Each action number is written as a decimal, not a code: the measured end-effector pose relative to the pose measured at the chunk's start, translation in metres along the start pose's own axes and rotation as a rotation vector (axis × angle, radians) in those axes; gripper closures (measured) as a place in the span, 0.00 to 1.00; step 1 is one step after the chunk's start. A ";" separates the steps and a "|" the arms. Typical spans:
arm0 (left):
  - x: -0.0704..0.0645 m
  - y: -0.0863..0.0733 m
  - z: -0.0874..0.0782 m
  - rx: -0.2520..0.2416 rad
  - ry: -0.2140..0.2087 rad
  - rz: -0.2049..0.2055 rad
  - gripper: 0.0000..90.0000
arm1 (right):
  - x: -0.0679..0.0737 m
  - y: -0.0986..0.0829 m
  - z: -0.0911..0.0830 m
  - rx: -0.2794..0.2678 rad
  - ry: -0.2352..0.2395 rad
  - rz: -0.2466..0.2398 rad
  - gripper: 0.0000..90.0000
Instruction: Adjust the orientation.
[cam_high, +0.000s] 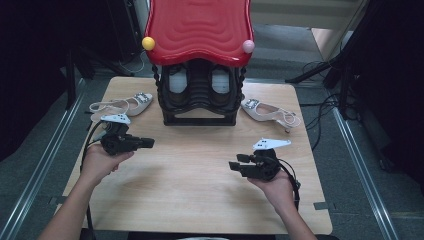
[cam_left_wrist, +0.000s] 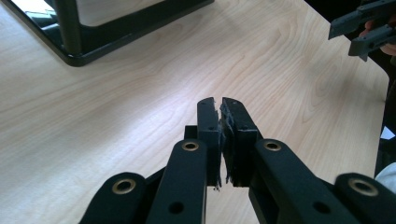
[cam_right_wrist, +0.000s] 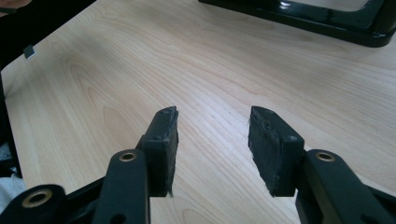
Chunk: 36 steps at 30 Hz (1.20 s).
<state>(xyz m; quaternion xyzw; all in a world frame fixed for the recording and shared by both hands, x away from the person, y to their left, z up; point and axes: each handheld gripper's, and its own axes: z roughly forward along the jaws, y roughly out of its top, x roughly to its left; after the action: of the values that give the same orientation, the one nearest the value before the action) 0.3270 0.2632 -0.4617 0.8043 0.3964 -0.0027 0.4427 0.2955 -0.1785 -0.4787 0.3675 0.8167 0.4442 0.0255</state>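
**Two sandals out, rack waiting**

High view shows both grippers held low over the bare near half of the bench (cam_high: 200, 175), each holding nothing. The left gripper (cam_high: 146, 143) has its jaws clenched on nothing; the left gripper view shows the pads (cam_left_wrist: 209, 122) pressed together. The right gripper (cam_high: 233, 165) has its jaws released, a wide gap showing between them in the right gripper view.

The likely work is the shoes. One pale sandal (cam_high: 120, 105) lies at the far left of the bench, just beside the black rack (cam_high: 199, 102); the other sandal (cam_high: 270, 111) lies at the far right, heel pointing right. To do the reach well, the left jaws should open before nearing the left sandal, and each grip should take the sole or heel rather than the thin straps.

The red lid (cam_high: 199, 30) covers most of the rack's inside, so what it holds is hard to make out.
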 end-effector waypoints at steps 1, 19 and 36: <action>0.002 0.000 0.000 -0.007 0.005 0.005 0.96 | 0.000 0.000 0.000 0.000 0.000 0.000 0.60; 0.075 0.018 -0.014 -0.043 0.106 -0.095 1.00 | 0.000 -0.001 0.003 0.017 0.003 -0.008 0.58; 0.132 0.050 -0.046 -0.052 0.225 -0.159 1.00 | 0.001 -0.005 -0.004 -0.023 -0.053 -0.009 0.58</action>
<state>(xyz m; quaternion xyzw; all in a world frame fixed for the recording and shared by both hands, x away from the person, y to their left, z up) 0.4336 0.3648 -0.4451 0.7539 0.5058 0.0627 0.4146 0.2900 -0.1824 -0.4797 0.3750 0.8124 0.4435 0.0532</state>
